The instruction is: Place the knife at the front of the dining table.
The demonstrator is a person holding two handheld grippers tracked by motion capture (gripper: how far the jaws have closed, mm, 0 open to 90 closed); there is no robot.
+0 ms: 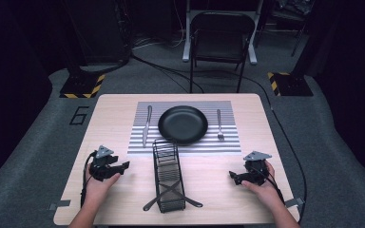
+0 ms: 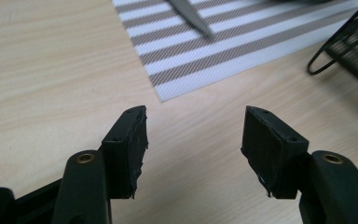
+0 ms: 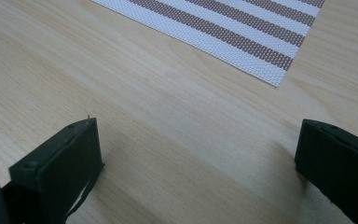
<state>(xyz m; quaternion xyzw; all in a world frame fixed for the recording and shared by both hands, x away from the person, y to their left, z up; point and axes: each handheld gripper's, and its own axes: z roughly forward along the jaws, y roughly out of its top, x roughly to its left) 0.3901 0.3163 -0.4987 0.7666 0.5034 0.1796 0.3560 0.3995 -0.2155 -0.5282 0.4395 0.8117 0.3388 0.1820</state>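
Note:
A black plate sits in the middle of a striped placemat, with a knife to its left and a fork to its right. A black wire rack stands in front of the mat. My left gripper rests low at the table's front left, its jaws pointing toward the rack. In the left gripper view the left gripper is open over bare wood, short of the placemat's corner and the knife tip. My right gripper lies at the front right, and the right gripper is open and empty.
The wooden table has bare strips left and right of the mat. The rack's wire foot lies to the right of the left jaws. The placemat's corner lies ahead of the right jaws. A folding chair stands behind the table.

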